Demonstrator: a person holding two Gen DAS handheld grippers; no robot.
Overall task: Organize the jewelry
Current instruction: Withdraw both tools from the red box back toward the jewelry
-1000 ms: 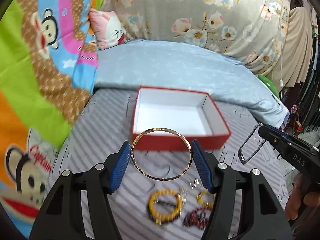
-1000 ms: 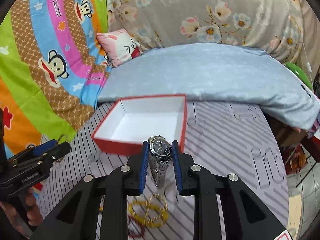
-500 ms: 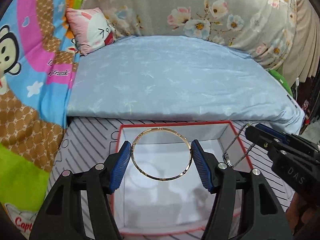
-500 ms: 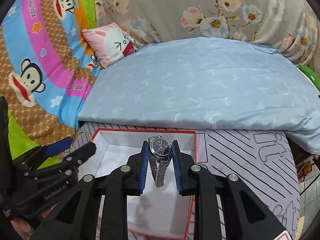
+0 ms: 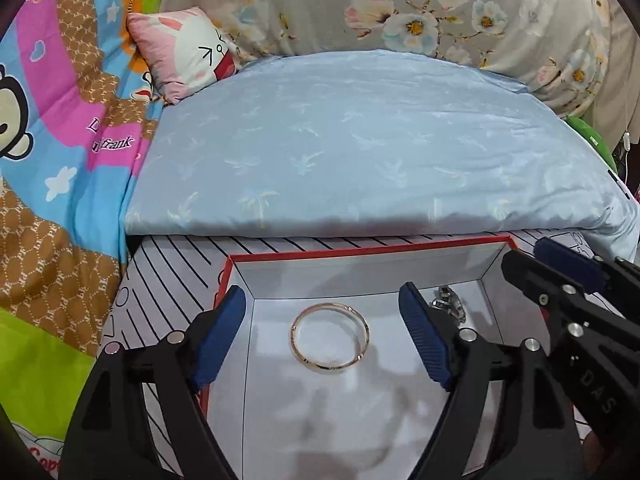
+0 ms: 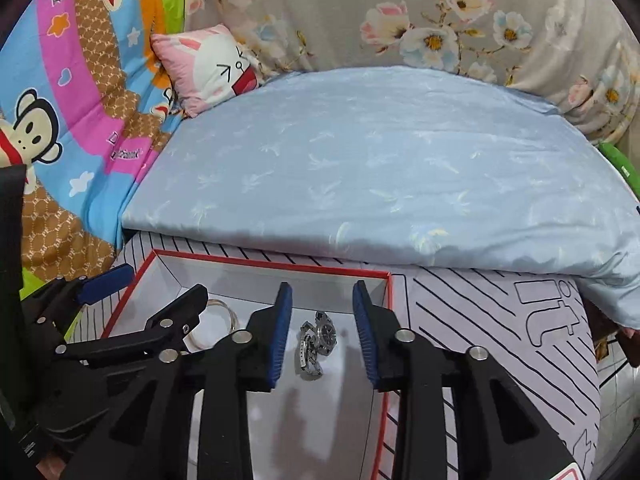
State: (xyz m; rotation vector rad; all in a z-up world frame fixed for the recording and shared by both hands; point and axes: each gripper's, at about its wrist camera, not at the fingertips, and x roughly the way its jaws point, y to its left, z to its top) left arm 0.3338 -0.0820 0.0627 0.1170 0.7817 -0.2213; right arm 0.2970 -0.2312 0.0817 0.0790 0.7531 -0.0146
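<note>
A red box with a white inside (image 5: 360, 250) (image 6: 256, 262) stands on the striped sheet. A gold bangle (image 5: 329, 337) lies flat on the box floor, between and below the blue pads of my open left gripper (image 5: 324, 340). It shows partly in the right wrist view (image 6: 224, 314). A silver watch (image 6: 318, 340) lies on the box floor under my open right gripper (image 6: 322, 338). The watch also shows in the left wrist view (image 5: 448, 304), next to the right gripper's fingers (image 5: 560, 280). Both grippers hover over the box, empty.
A light blue folded quilt (image 5: 360, 152) lies right behind the box. A pink cartoon pillow (image 5: 188, 52) and a colourful monkey blanket (image 5: 60, 140) are at the left. A floral curtain (image 5: 400, 8) hangs behind. The striped sheet (image 6: 500, 320) runs on to the right.
Both grippers have opened over the box. The bangle has dropped from the left gripper and the watch from the right; both now lie on the box floor.
</note>
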